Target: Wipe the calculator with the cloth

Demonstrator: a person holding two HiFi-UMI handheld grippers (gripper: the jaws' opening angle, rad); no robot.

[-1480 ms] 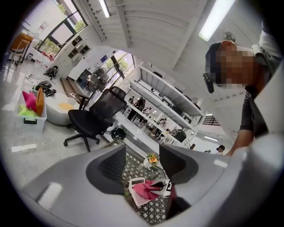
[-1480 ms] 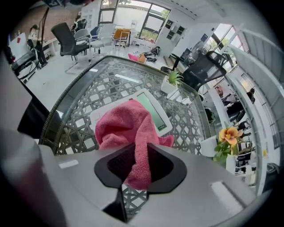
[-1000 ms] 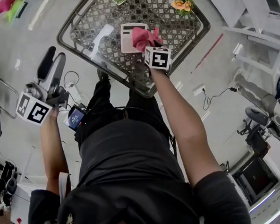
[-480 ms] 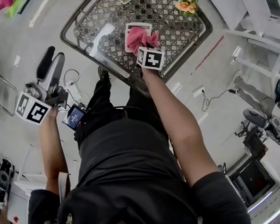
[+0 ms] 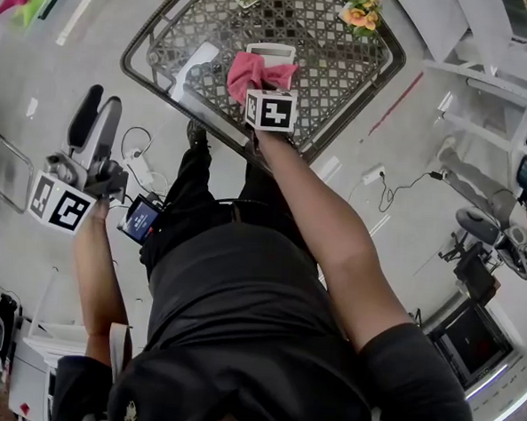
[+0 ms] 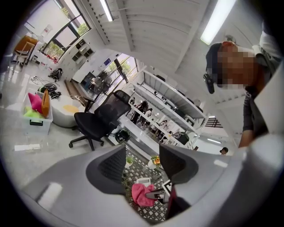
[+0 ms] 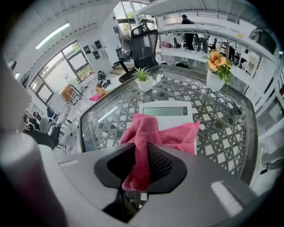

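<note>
The table (image 5: 344, 63) has a clear glass top laid over a dark metal lattice with a rounded rim. It stands on a pale, glossy floor (image 5: 48, 85) that reflects the ceiling lights.

The calculator (image 7: 166, 114) lies flat near the middle of the glass, its grey display towards the far side. The pink cloth (image 7: 144, 133) is draped over the near part of the calculator and leaves the display strip bare. The right tool (image 7: 143, 166) points steeply down at it. Its jaws are pressed together on a bunched fold of the cloth, which rises between the dark pads.

A small green plant (image 7: 144, 79) in a white pot stands at the far edge of the table. Orange flowers (image 7: 217, 66) in a white vase stand near another corner, well apart from the calculator.

The left tool (image 6: 142, 162) is held out to the side, off the table and over the floor. Its jaws are spread with nothing between them.

The room around is a bright open office. It has long strip lights (image 6: 217, 20) on a white ceiling, tall windows (image 6: 62, 37) and white shelving (image 6: 171, 104). There is also a black office chair (image 6: 95, 120) and a pale bin (image 6: 37, 117) holding pink, green and orange items. A white socket block (image 5: 373, 173) with a black cable lies on the floor beside the table.
</note>
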